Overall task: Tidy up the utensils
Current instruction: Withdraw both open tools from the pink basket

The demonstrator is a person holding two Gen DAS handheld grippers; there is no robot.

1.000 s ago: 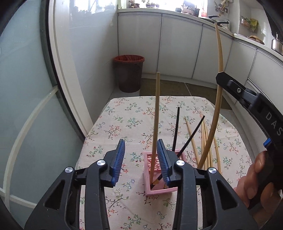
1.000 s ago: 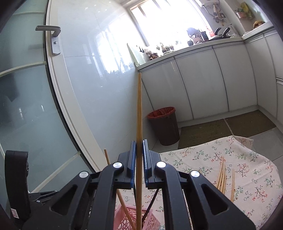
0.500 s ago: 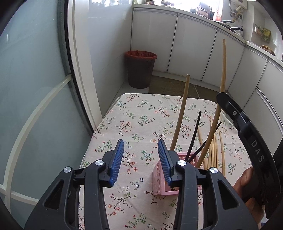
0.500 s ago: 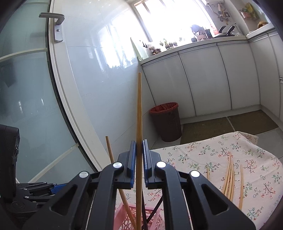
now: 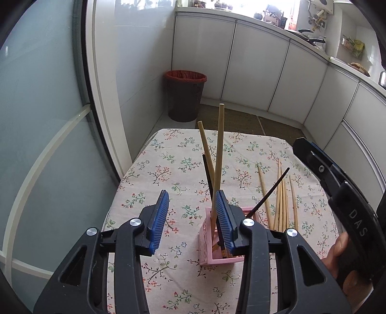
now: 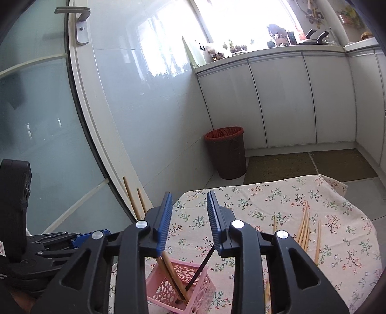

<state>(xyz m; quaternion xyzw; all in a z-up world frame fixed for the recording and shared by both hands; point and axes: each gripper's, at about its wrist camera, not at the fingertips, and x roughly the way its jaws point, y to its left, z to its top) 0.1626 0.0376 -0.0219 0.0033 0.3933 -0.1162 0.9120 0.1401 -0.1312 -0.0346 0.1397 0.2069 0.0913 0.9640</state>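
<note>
Below the right gripper (image 6: 189,222), jaws wide and empty, the pink basket (image 6: 190,289) holds chopsticks (image 6: 172,273); left gripper (image 5: 191,217) also wide, basket just right.

A home kitchen. White cupboards (image 5: 260,70) running along the wall under a long counter (image 6: 270,49), with pans (image 5: 311,39) and small potted plants (image 6: 231,47) sitting on top by a bright window (image 6: 241,21). A dark bin (image 5: 185,95) with a red bag standing on the floor in the corner. A glass door (image 6: 36,120) with a metal handle (image 6: 77,21). A small table with a flowery cloth (image 5: 168,174), brown mats (image 6: 311,164) on the tile floor.
</note>
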